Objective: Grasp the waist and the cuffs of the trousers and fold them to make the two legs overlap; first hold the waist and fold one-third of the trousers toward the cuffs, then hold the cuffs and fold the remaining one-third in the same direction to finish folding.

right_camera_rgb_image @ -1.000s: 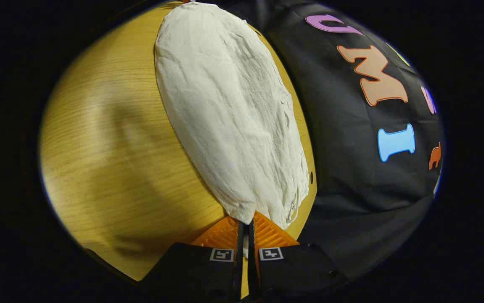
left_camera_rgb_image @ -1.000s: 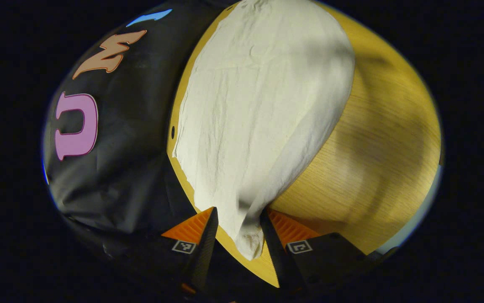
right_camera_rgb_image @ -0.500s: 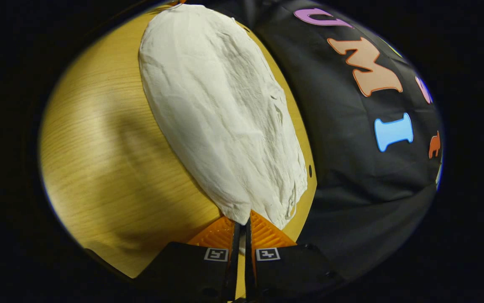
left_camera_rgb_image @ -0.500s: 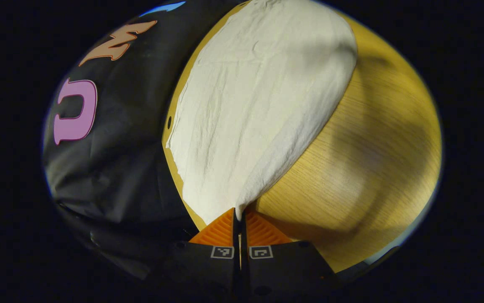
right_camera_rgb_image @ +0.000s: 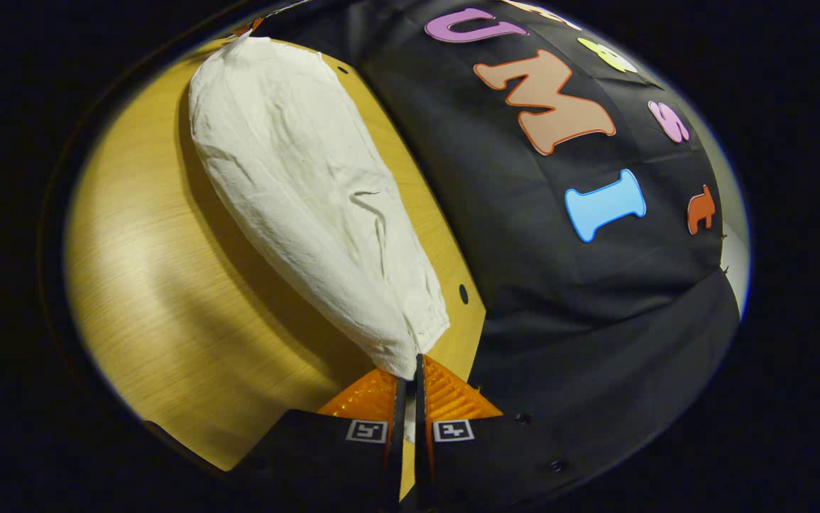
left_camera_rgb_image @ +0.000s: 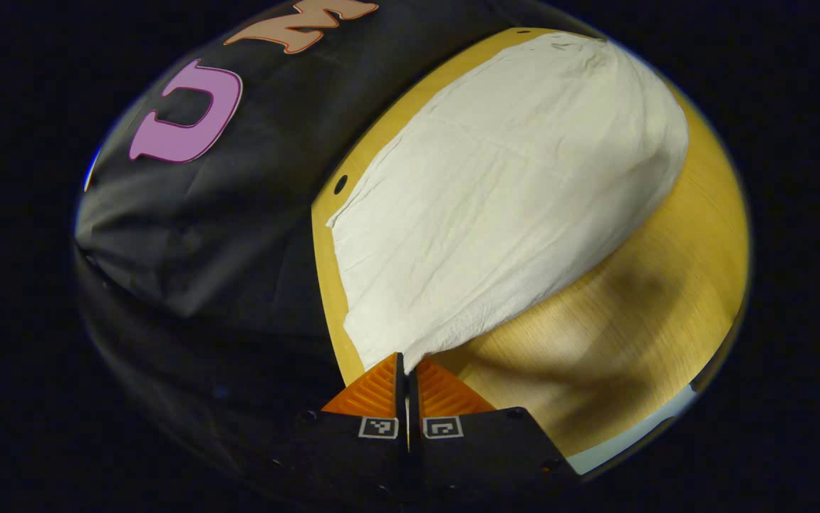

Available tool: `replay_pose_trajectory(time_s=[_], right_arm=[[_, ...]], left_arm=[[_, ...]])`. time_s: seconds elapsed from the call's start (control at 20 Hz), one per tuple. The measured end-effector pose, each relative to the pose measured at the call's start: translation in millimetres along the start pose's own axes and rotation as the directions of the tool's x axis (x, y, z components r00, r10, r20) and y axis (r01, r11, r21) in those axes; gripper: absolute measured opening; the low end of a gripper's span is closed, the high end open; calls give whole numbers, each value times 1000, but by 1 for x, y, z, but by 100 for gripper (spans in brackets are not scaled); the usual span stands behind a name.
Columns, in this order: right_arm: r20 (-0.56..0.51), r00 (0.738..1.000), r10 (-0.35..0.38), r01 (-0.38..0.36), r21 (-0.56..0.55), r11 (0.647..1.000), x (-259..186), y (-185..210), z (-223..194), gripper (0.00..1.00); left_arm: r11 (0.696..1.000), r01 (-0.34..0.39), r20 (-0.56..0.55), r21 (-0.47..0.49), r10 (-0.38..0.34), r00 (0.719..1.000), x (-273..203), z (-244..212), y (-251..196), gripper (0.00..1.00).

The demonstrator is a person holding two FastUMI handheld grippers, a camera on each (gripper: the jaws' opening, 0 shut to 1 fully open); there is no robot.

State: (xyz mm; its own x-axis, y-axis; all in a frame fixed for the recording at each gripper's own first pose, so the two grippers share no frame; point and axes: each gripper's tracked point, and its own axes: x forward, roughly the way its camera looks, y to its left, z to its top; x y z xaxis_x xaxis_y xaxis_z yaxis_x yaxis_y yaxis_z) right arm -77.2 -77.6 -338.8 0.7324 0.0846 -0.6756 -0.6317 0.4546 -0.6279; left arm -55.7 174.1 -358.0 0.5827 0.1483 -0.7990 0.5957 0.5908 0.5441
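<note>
The off-white trousers [left_camera_rgb_image: 502, 206] stretch away from me across the wooden table [left_camera_rgb_image: 630, 342], close to its far edge. My left gripper [left_camera_rgb_image: 405, 363] is shut on one end corner of the cloth, which rises off the table into its fingers. In the right gripper view the trousers [right_camera_rgb_image: 303, 192] run away as a long, wrinkled band casting a shadow on the table [right_camera_rgb_image: 167, 299]. My right gripper [right_camera_rgb_image: 411, 367] is shut on the near corner of that end. Which end is waist and which is cuffs I cannot tell.
The black cloth wall [left_camera_rgb_image: 224, 214] hangs right behind the table's far edge. A small dark hole [left_camera_rgb_image: 340, 184] sits near the table corner, and the same kind of hole [right_camera_rgb_image: 463, 293] shows in the right gripper view. Bare wood lies beside the trousers.
My left gripper went from open around the cloth corner to shut on it. Both grippers have since lifted and turned, pulling the held ends up off the table.
</note>
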Motion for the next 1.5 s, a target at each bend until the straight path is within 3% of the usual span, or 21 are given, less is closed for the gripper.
replay_pose_trajectory(time_s=[0.2, 0.35, 0.5, 0.75, 1.05, 1.5], right_arm=[[67, 997, -48, 45, 46, 998, 7, -38, 23, 9], [83, 994, -77, 68, 107, 992, 21, -60, 35, 9], [44, 992, -118, 107, 200, 974, 38, -79, 44, 9], [10, 988, -152, 146, 225, 963, 77, -94, 68, 9], [-57, 989, -134, 144, 242, 960, 130, -87, 70, 9], [-185, 979, -86, 142, 317, 938, 208, -42, 58, 10]], left_arm=[[988, -109, 43, -112, 115, 992, 0, 49, 35, 0], [955, -168, 55, -243, 187, 981, 2, 69, 62, 0], [918, -154, 61, -365, 189, 980, -13, 89, 88, 0], [915, -133, 89, -381, 179, 980, -31, 110, 109, 0], [930, -101, 103, -353, 145, 984, -24, 112, 96, 0], [932, -59, 65, -358, 88, 994, 13, 103, 90, 0]])
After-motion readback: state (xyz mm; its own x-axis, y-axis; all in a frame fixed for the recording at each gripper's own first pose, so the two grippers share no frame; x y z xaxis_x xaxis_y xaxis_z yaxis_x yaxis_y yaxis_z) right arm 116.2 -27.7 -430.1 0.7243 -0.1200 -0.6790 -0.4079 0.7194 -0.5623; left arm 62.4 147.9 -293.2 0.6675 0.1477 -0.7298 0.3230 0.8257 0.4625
